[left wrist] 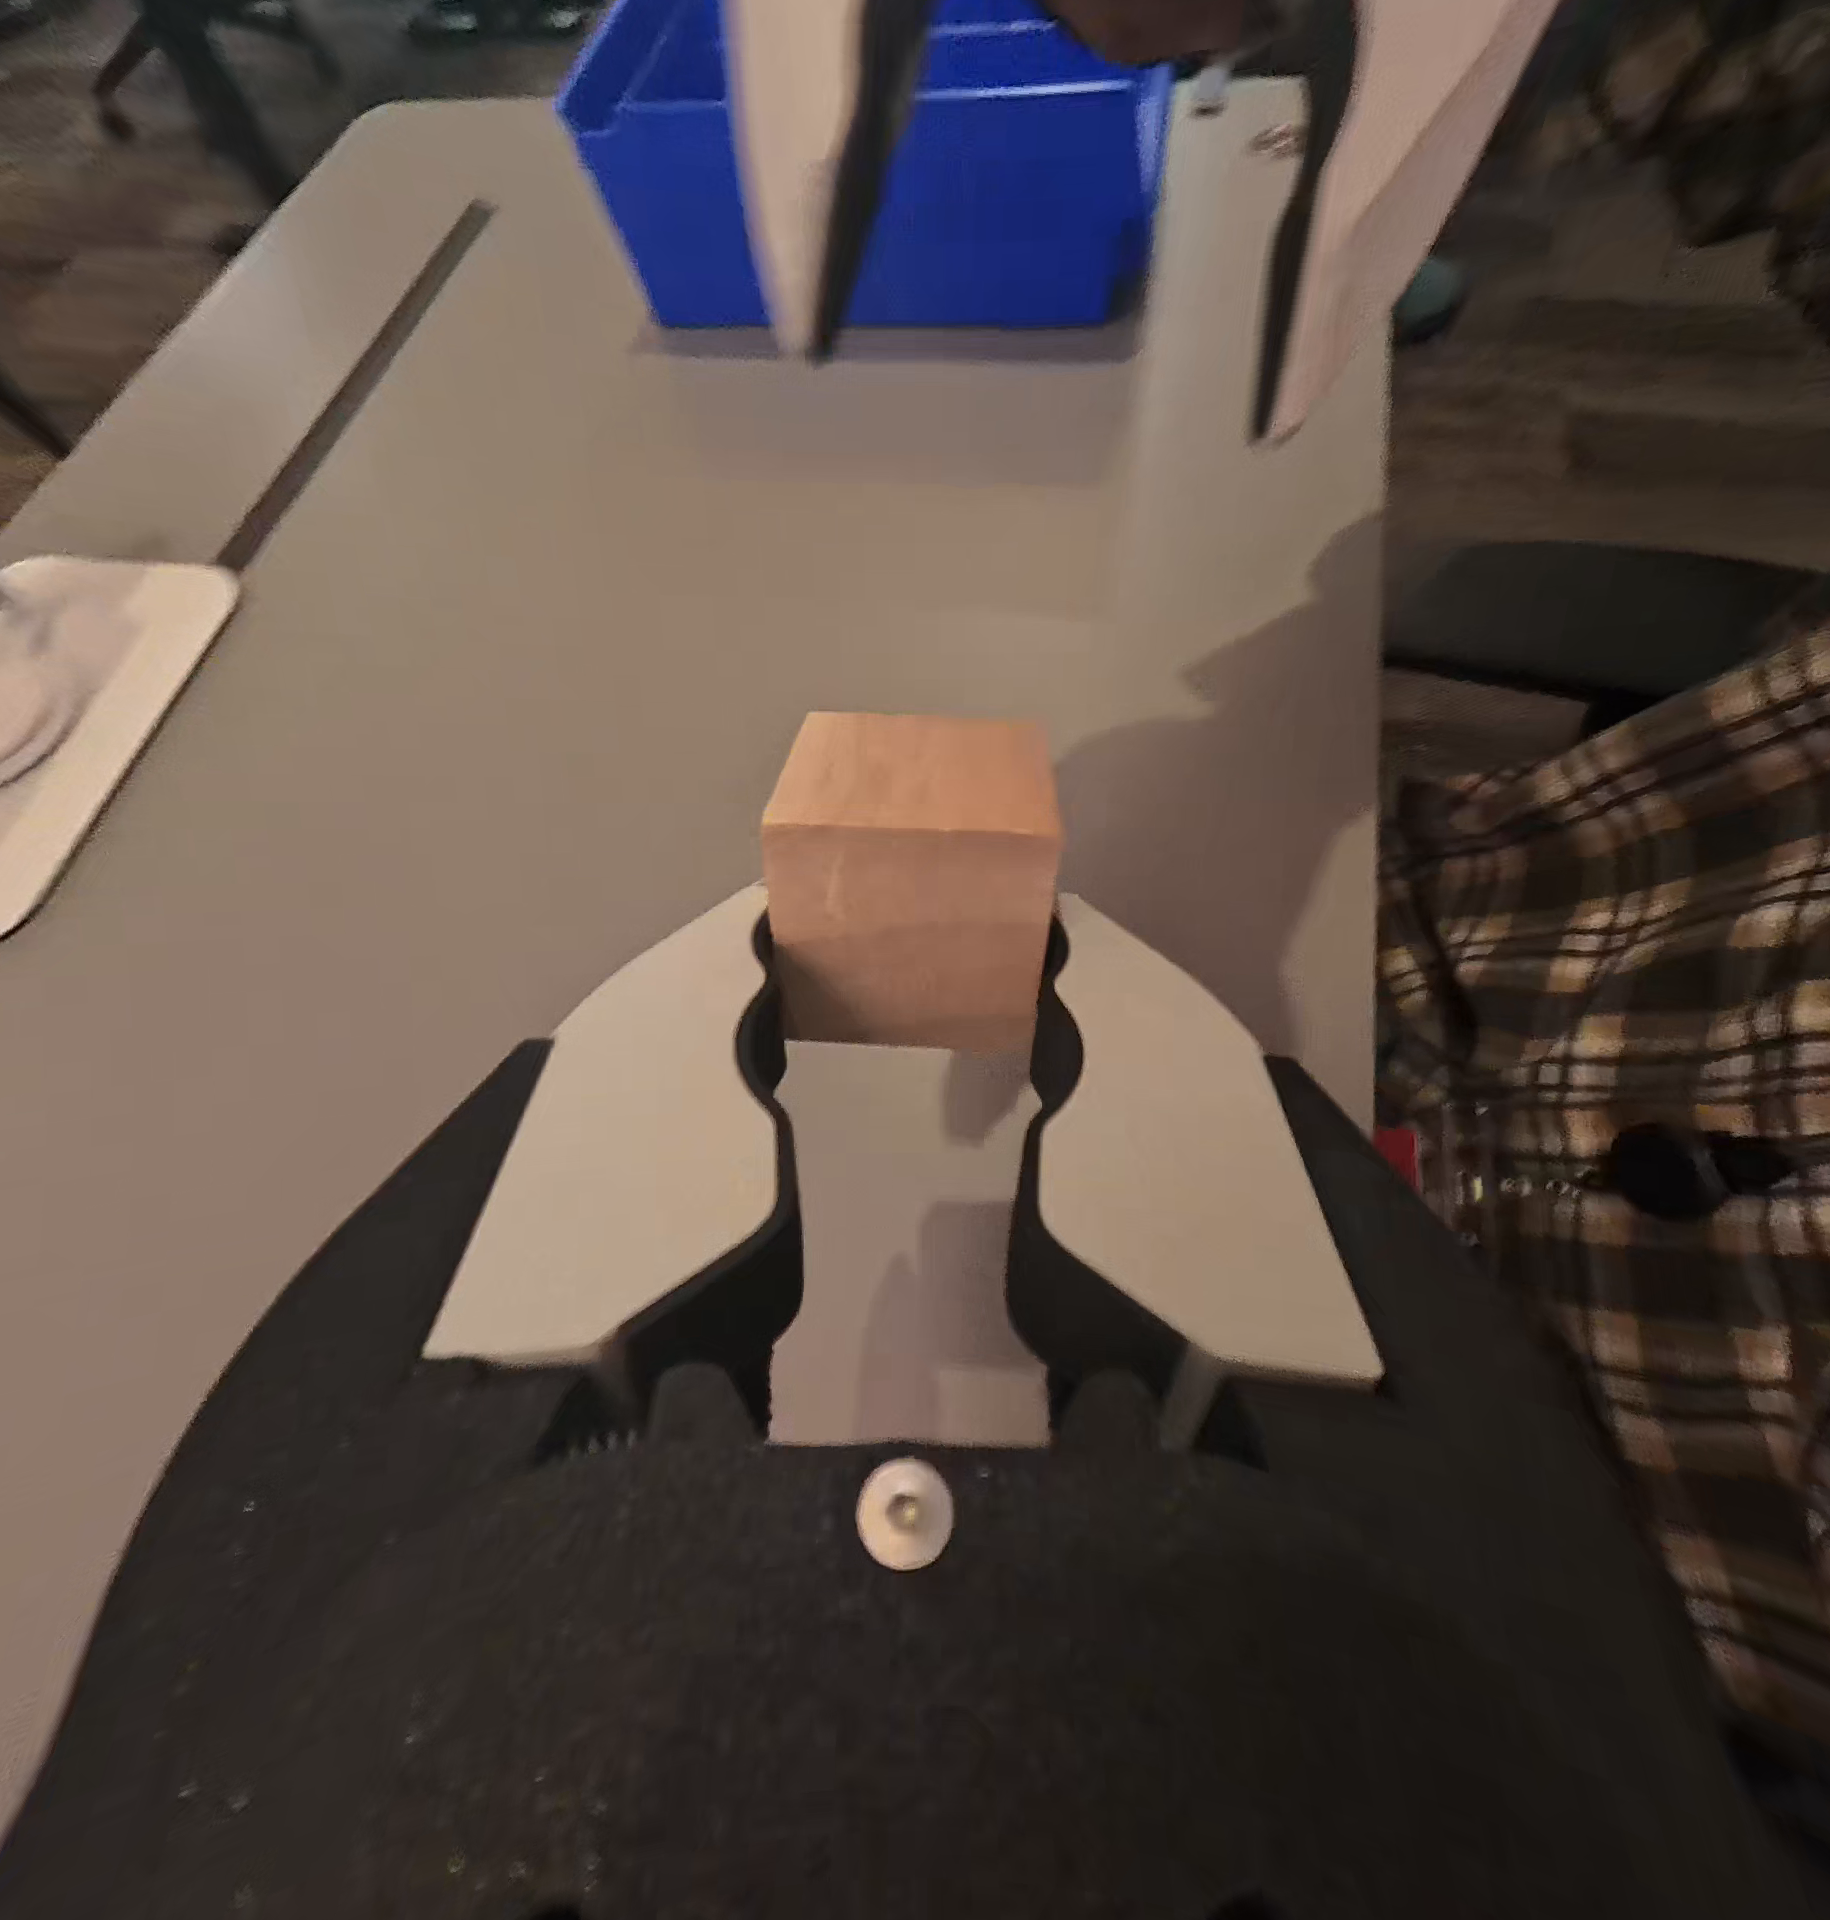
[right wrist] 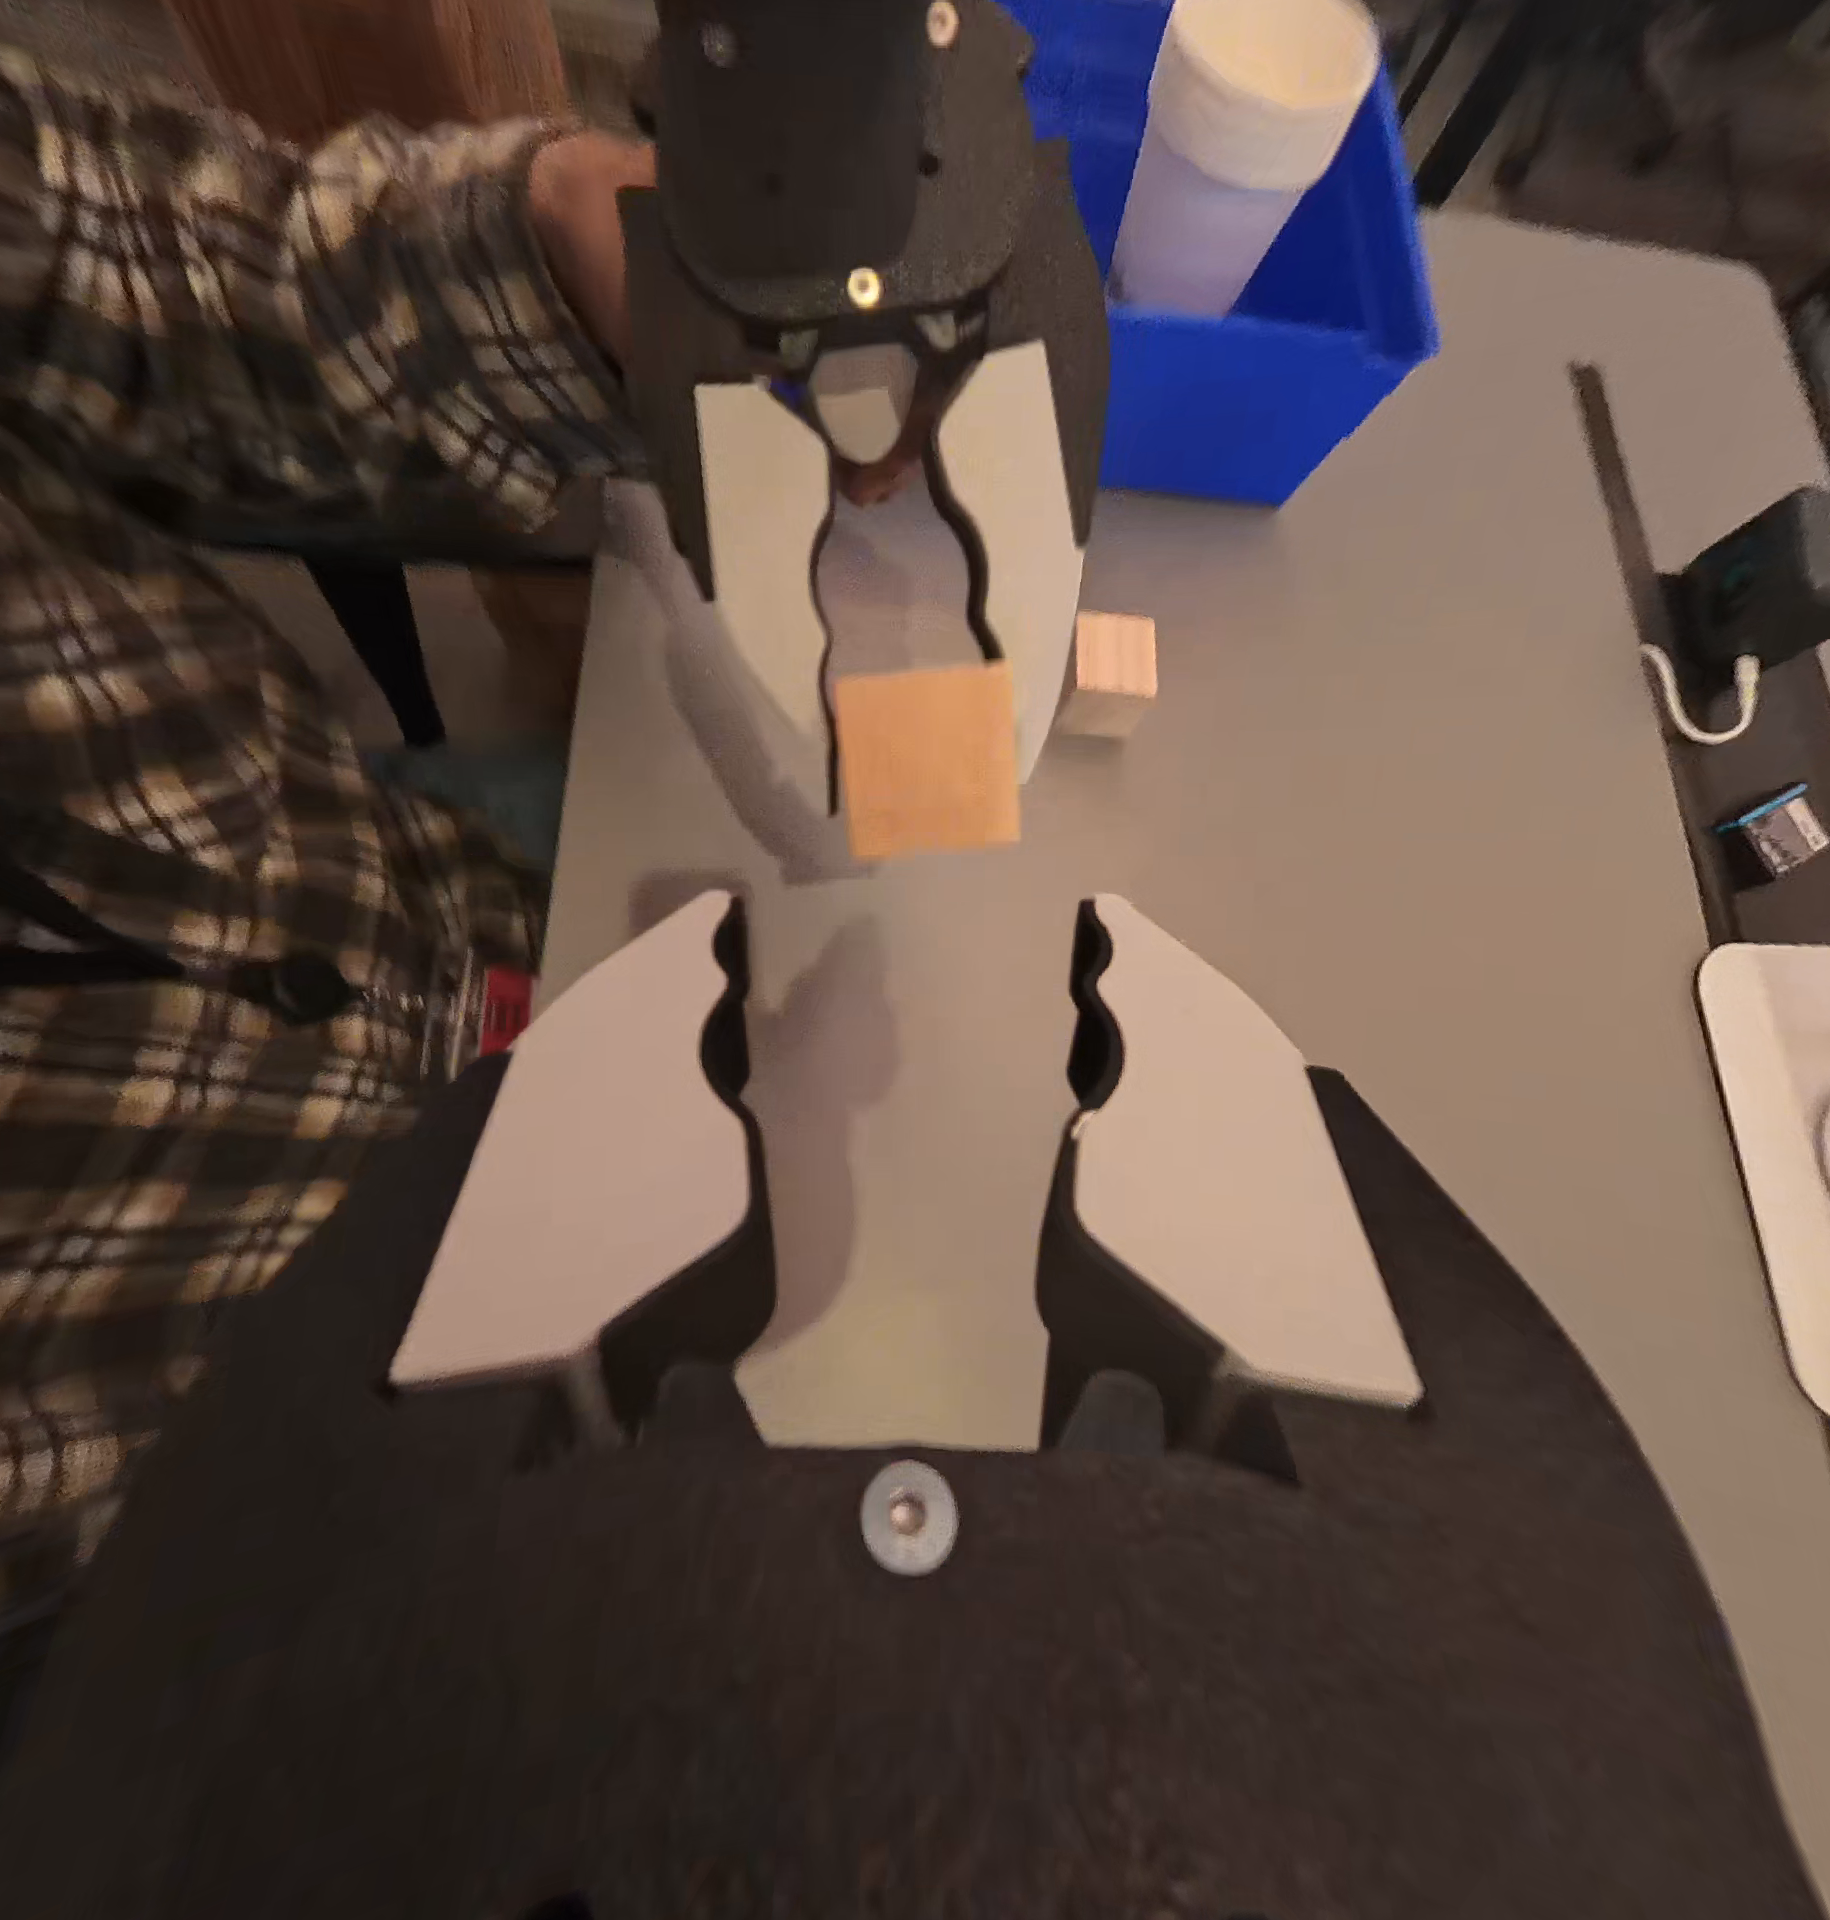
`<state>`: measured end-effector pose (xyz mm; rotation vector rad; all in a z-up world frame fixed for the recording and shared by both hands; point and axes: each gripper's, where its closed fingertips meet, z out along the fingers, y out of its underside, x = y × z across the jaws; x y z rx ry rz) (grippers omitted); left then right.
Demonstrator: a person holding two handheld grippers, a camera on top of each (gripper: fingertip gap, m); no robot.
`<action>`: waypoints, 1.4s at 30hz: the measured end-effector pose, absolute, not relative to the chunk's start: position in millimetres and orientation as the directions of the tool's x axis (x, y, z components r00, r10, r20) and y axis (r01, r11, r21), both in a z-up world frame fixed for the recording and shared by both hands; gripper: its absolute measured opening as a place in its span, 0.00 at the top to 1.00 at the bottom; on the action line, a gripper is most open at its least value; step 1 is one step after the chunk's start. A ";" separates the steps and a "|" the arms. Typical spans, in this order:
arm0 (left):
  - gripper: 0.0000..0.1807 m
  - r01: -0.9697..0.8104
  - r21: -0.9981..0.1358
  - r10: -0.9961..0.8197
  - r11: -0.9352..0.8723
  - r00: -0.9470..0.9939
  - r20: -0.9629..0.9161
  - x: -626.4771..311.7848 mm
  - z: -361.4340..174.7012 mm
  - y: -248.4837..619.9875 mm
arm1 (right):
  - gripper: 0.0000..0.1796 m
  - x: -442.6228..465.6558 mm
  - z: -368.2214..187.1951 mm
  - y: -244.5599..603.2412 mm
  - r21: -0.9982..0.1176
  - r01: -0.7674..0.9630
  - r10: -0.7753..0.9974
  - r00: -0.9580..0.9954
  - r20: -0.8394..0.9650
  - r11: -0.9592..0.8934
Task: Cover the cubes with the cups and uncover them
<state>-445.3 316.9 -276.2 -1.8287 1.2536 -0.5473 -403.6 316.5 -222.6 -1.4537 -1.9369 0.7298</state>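
**Cube in hand, cups not yet out of the bin**

Nearest the lens in the left wrist view, the left gripper (left wrist: pixel 911 966) has its white fingers clamped on the sides of a light wooden cube (left wrist: pixel 909 883), gripping it at the fingertips. The right wrist view shows the same gripper from the far side, pointing down over the grey table (right wrist: pixel 1358 831) with the cube at its tips; whether the cube rests on the table or hangs just above it cannot be told. The right gripper (right wrist: pixel 906 997) is released, its fingers spread wide with only bare table between them.

A second, paler wooden cube (right wrist: pixel 1113 670) sits on the table just beside the left gripper, on its right in that view. Farther off, a blue bin (right wrist: pixel 1254 395) stands at the far edge of the table, with a stack of white paper cups (right wrist: pixel 1238 156) leaning inside it.

Judged from this, the task is at an early stage: the cubes are being laid out, one placed and one in the grip. No cup stands on the table, so every covering and uncovering is left to do.
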 end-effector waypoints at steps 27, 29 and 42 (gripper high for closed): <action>0.61 -0.391 -0.896 -0.871 -0.212 0.492 -0.008 -465.4 -274.2 328.3 | 0.75 -404.0 -279.3 343.6 -0.398 0.900 0.974 -0.220 -0.062 0.178; 0.58 -0.363 -0.900 -0.788 -0.241 0.615 -0.037 -506.0 -258.9 331.0 | 0.75 -404.9 -286.9 364.2 -0.344 0.925 0.984 -0.179 -0.023 0.160; 0.66 -0.205 -0.970 -0.556 -0.133 0.825 -0.099 -601.1 -187.3 286.9 | 0.75 -464.0 -372.8 420.1 -0.042 0.986 0.986 -0.162 0.038 0.164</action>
